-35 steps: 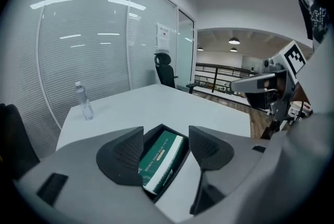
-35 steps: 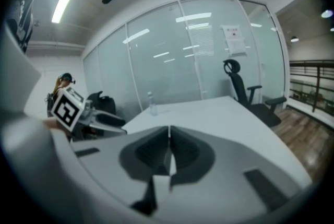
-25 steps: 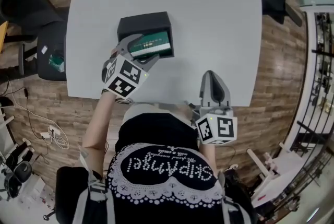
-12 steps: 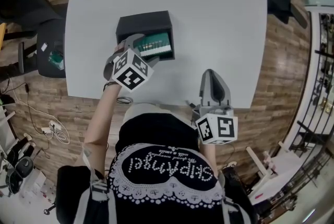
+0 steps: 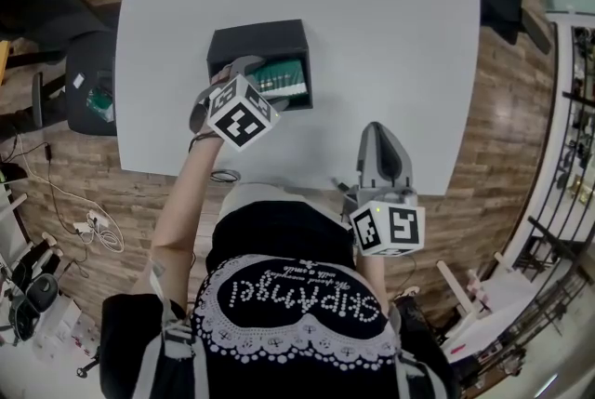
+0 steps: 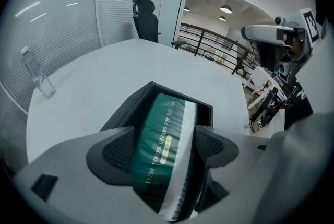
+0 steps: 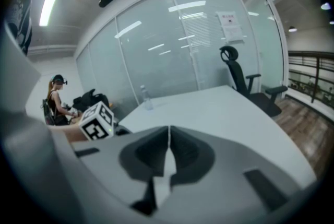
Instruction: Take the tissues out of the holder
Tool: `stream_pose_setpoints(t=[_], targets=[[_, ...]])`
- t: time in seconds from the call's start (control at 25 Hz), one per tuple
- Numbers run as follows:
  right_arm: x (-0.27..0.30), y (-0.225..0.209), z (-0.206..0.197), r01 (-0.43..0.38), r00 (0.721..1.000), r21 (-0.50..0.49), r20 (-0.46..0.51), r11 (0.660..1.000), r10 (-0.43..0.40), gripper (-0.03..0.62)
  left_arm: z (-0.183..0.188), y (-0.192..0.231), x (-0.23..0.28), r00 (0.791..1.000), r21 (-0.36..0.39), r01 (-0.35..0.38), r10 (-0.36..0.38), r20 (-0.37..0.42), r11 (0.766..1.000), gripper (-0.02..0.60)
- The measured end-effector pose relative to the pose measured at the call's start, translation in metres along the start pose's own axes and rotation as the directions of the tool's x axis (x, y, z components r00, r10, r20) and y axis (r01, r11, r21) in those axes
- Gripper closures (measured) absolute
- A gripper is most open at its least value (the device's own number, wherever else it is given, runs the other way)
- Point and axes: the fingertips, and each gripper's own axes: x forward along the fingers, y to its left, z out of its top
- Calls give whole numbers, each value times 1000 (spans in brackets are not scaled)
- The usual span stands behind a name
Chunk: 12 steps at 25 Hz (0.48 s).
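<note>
The left gripper [image 6: 163, 149] has its claw spread wide around the soft green plastic-wrapped tissue pack [image 6: 166, 110]. Its pads flank the pack's long sides without visibly squeezing, probably to get a square grip. The pack lies in the black box-shaped holder [image 5: 256, 39] on the pale grey table [image 5: 372, 16]. The right gripper [image 5: 381, 151] rests at the table's near edge (claw together, empty), apparently unneeded.

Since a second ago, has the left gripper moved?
Yes. The left gripper has pushed forward toward the black tissue holder, away from the near edge of the table.
</note>
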Motion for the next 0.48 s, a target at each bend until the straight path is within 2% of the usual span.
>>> stream_pose_setpoints(t=[0.12,0.48], targets=[[4,3,-1,-6,1000,-1,-5,1000,6,560,-1,2,3,999,-13,33,-33,-14,999,222],[6,12,1,-18,1000,-7,-4,1000,18,560,-2,0,5,999,3,33,-33,-32,999,225]])
